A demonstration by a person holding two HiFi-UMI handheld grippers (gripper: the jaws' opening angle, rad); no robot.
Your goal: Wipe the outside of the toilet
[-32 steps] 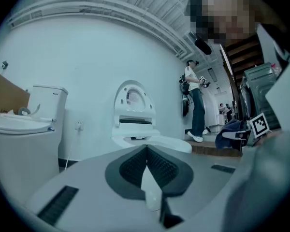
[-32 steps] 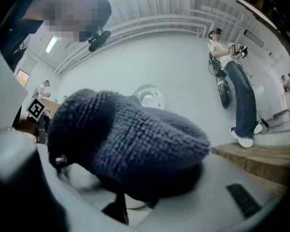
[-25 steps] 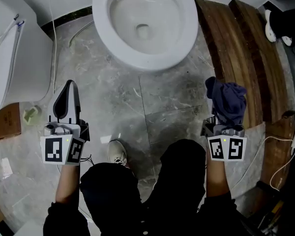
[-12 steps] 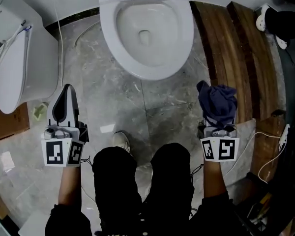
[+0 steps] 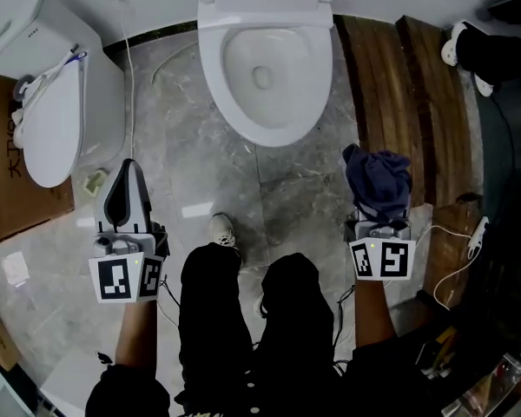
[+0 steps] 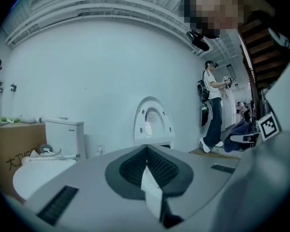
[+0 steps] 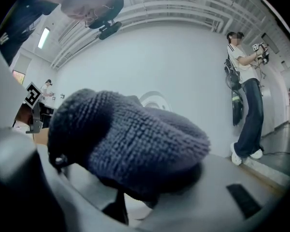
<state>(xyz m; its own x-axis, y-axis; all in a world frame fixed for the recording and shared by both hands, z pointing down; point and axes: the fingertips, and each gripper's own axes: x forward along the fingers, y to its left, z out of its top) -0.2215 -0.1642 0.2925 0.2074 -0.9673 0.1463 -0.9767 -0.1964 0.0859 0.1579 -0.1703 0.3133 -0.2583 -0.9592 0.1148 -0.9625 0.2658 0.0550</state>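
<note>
Left gripper (image 5: 128, 170): held out ahead of the person's left leg, forearm straight, jaws pointing far toward the wall; fingers pressed together with nothing between them.
Right gripper (image 5: 379, 219): held out level with the left one, ahead of the right leg, forearm straight; fingers clamped on the cloth (image 5: 378, 179), which bunches up over the jaw tips.
Cloth: one, dark blue and nubbly, well short of the toilet (image 5: 265, 68).
Toilet: one white bowl with its seat up, far centre against the wall, between the two grippers' lines and touched by neither.
Second fixture (image 5: 54, 120): far left, beside a cardboard box (image 5: 17, 200); it looks like another toilet with tank and seat, though the angle leaves that unsure.
Wooden boards (image 5: 398, 94): two, on the floor right of the toilet.
Shoe (image 5: 223, 229): one of the wearer's shows, near centre.
Grippers counted: two.
</note>
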